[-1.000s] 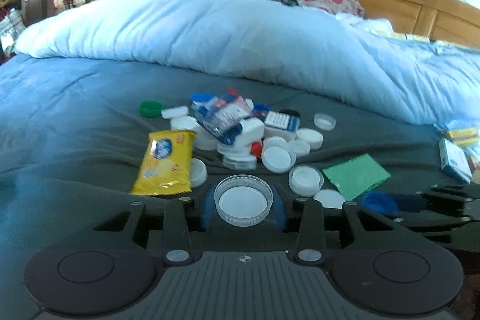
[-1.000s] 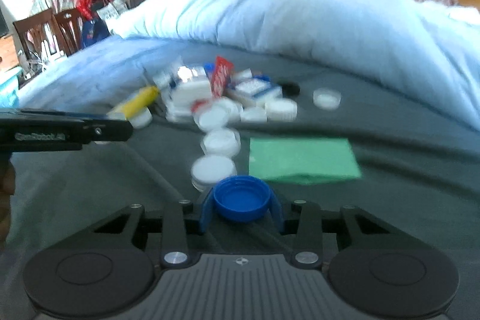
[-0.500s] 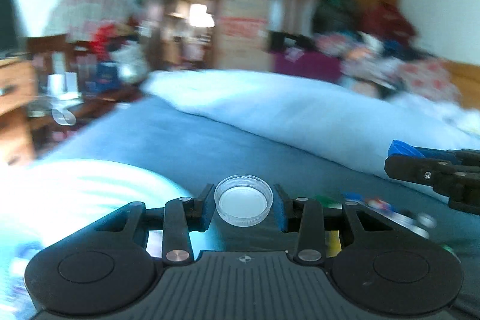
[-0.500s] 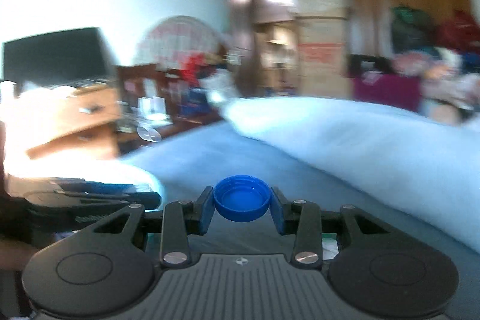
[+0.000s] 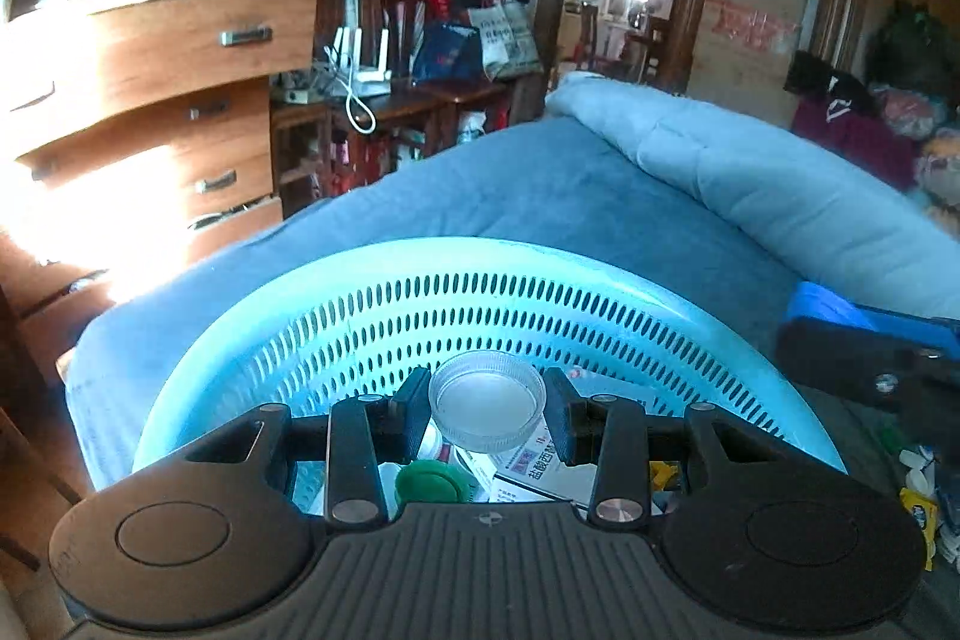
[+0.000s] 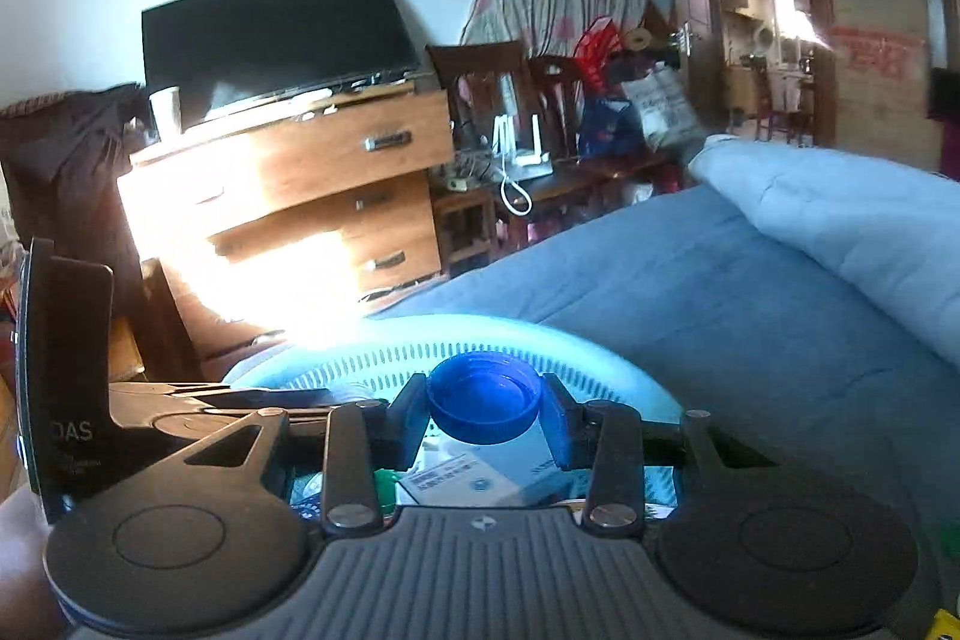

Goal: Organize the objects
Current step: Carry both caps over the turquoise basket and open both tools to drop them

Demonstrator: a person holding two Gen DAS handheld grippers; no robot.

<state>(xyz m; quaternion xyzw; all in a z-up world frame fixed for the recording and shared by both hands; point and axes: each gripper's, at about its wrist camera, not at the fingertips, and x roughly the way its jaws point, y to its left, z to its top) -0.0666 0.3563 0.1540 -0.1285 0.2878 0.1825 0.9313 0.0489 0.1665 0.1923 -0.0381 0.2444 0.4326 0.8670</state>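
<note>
Blue bedding (image 5: 540, 196) carried a perforated turquoise basket (image 5: 480, 304); above it, the left gripper (image 5: 487, 409) clamped a clear lid (image 5: 487, 409), the right gripper (image 6: 483, 400) a blue cap (image 6: 483, 400).

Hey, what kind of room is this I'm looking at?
Most likely a lived-in bedroom: a bed with a rolled light-blue quilt, a wooden chest of drawers carrying a flat-screen TV, and clutter stacked by the doorway.

A big wooden chest of drawers (image 5: 180, 100) stands by the wall with a flat black TV screen (image 6: 276, 46) on top. A puffy light blue blanket (image 5: 780, 196) lies on the bed.
</note>
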